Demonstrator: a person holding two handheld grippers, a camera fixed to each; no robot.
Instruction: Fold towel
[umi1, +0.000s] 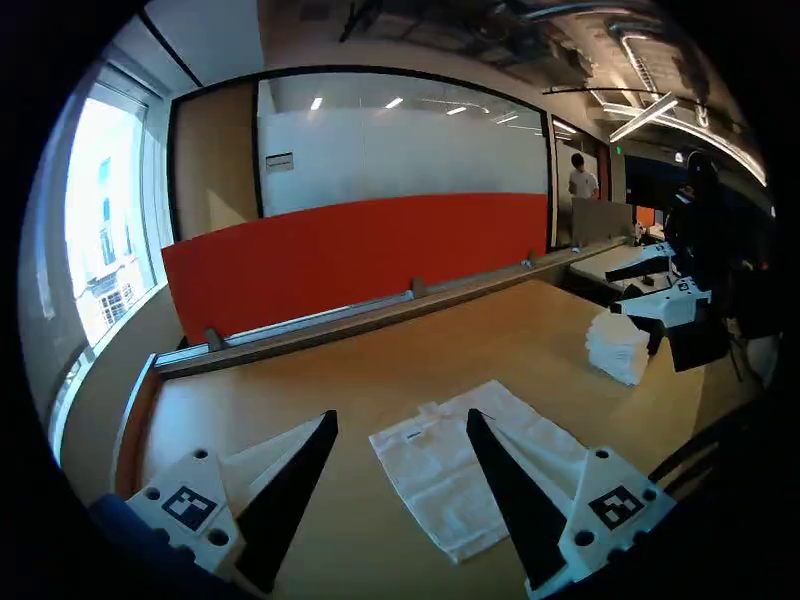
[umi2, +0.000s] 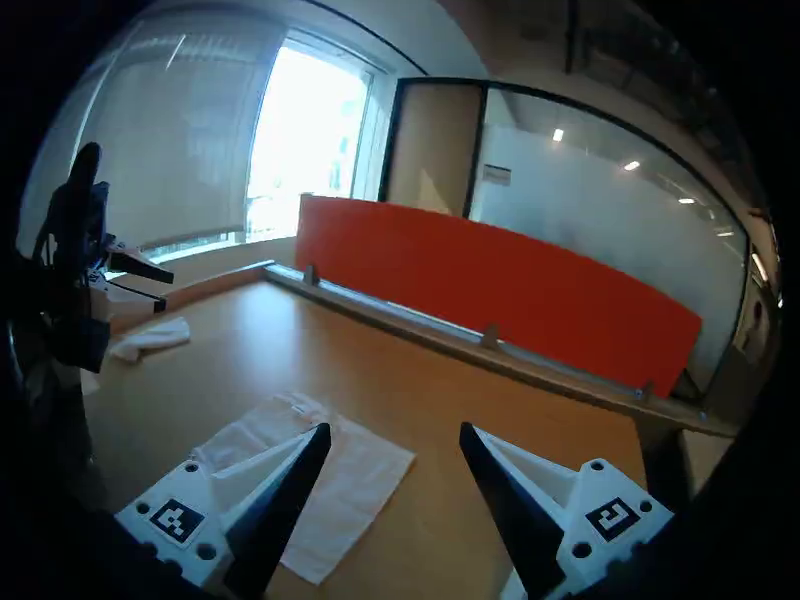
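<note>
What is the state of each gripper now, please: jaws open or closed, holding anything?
Left gripper: open, holding nothing, above the flat towel.
Right gripper: open, holding nothing.

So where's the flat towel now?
In the left gripper view the towel lies flat on the table just ahead of the left gripper, a folded stack farther right.

A light wooden table (umi1: 400, 365) carries a white towel (umi1: 440, 470) spread flat near its front edge. In the left gripper view, a stack of folded white cloths (umi1: 617, 345) sits well apart to the right of the towel. In the right gripper view, a crumpled white cloth (umi2: 150, 338) lies off to the towel's left. Beyond the towel, a metal rail (umi1: 330, 322) runs along the table's far edge.
</note>
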